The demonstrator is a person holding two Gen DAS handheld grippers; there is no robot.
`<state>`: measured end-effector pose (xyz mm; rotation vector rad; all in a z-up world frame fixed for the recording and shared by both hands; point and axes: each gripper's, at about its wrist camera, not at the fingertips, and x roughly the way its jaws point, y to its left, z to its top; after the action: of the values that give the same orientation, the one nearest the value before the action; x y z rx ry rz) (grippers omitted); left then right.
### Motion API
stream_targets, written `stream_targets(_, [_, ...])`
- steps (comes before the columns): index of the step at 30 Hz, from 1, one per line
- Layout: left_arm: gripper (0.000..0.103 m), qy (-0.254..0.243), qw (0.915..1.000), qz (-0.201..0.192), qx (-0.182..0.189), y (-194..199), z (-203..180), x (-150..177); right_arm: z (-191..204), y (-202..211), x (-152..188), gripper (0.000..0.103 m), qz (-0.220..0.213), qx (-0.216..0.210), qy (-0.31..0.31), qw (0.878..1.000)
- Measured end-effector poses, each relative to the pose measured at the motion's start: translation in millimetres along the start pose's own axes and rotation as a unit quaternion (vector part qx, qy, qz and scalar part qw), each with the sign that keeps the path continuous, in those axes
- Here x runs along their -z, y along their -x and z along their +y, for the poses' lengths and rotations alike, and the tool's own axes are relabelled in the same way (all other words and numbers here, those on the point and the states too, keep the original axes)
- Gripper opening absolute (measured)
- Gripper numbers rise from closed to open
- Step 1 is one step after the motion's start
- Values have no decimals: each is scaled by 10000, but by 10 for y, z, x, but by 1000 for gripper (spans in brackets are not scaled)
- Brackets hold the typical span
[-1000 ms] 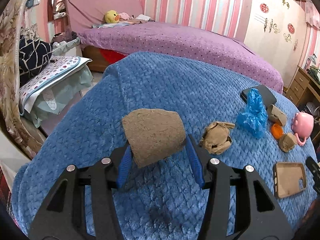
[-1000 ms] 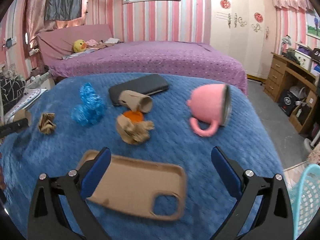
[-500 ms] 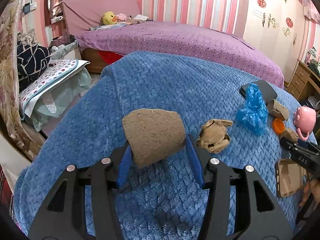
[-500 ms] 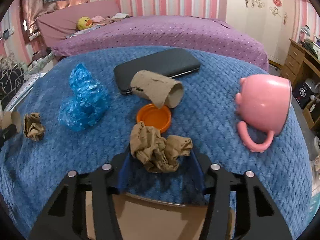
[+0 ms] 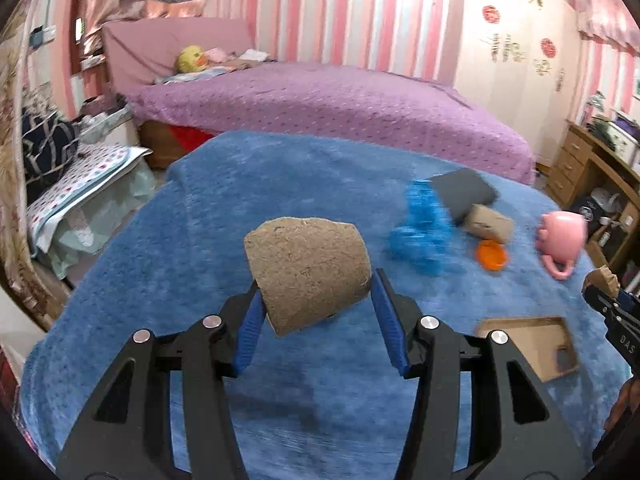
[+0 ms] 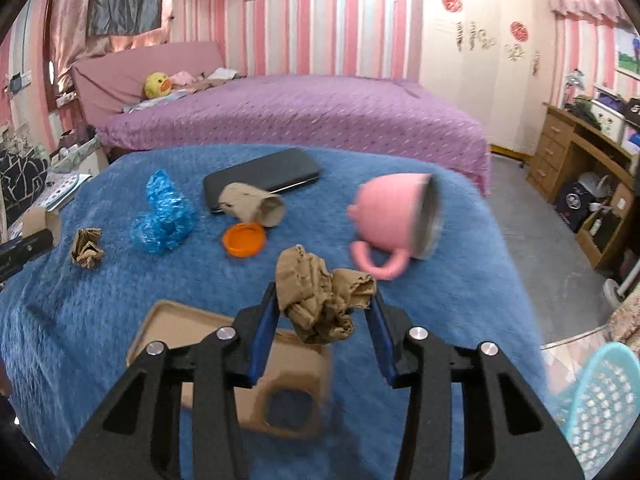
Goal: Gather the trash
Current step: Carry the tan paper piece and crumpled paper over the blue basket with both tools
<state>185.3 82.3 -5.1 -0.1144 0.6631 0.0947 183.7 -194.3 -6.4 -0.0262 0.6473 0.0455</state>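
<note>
My left gripper [image 5: 318,322] is shut on a brown cardboard tube [image 5: 307,270] and holds it above the blue blanket [image 5: 192,248]. My right gripper [image 6: 322,326] is shut on a crumpled brown paper ball [image 6: 322,298], lifted off the blanket [image 6: 80,308]. A second crumpled paper ball [image 6: 87,247], a blue plastic wrapper [image 6: 162,216], an orange lid [image 6: 244,240] and another cardboard tube [image 6: 252,204] lie on the blanket. The right gripper with its paper ball [image 5: 604,280] shows at the right edge of the left wrist view.
A tan phone case [image 6: 192,332] lies under the right gripper. A black phone [image 6: 264,178] and a tipped pink mug [image 6: 396,216] lie further back. A light blue mesh basket [image 6: 600,404] stands on the floor at the right. A purple bed [image 6: 300,116] is behind.
My right gripper closed on the crumpled paper ball and lifted it off the blanket. My left gripper kept its tube and turned a little to the right.
</note>
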Motion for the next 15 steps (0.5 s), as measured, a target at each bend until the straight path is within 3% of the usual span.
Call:
stream_targets(7, [50, -293, 9970, -6, 720, 159, -725, 133, -465, 432, 203, 43, -111, 385, -116, 9991])
stream_targets(15, [50, -729, 9915, 149, 1070, 177, -1350, 404, -908, 492, 440, 43, -53, 468, -299, 9984])
